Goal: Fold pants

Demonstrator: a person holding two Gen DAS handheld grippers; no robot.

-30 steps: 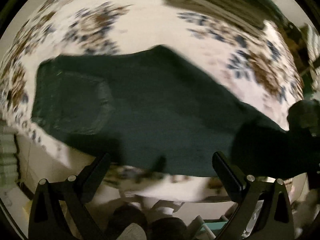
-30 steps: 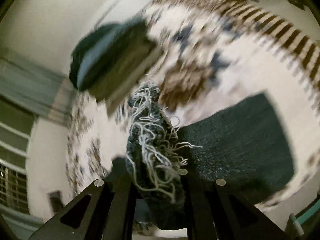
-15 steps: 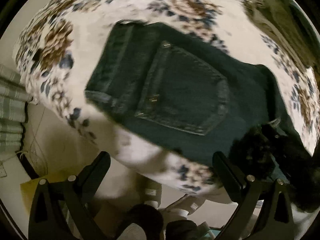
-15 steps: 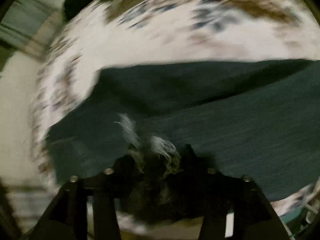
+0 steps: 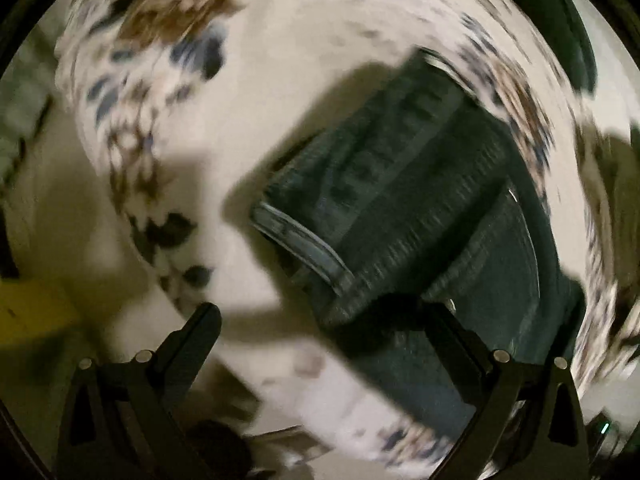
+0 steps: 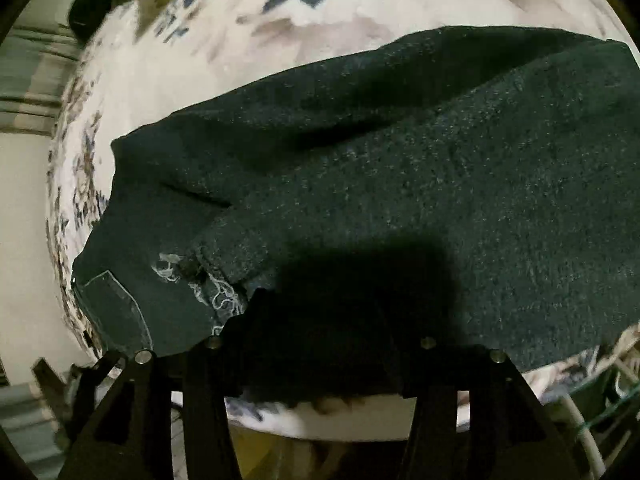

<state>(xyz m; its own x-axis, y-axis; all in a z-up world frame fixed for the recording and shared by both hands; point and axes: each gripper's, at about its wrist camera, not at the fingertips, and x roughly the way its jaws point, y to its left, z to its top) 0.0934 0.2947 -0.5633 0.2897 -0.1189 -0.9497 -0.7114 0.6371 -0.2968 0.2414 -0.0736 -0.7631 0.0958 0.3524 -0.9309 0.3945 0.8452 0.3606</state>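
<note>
Dark jeans (image 6: 400, 184) lie folded across a floral bedspread (image 6: 280, 40), filling mid-frame; the right gripper (image 6: 328, 320) stands parted above the frayed hem, nothing pinched. The left gripper (image 5: 320, 316), lower frame, gapes wide and empty beside the waistband (image 5: 300, 240).

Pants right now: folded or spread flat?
Folded. In the right wrist view the pants lie doubled on the floral cloth, frayed hem atop the pocket end.

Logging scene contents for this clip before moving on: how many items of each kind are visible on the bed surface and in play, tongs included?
Dark blue denim pants: 1
White bedspread with brown and blue floral print: 1
Black two-finger tongs: 2, left tongs and right tongs
Total: 4
</note>
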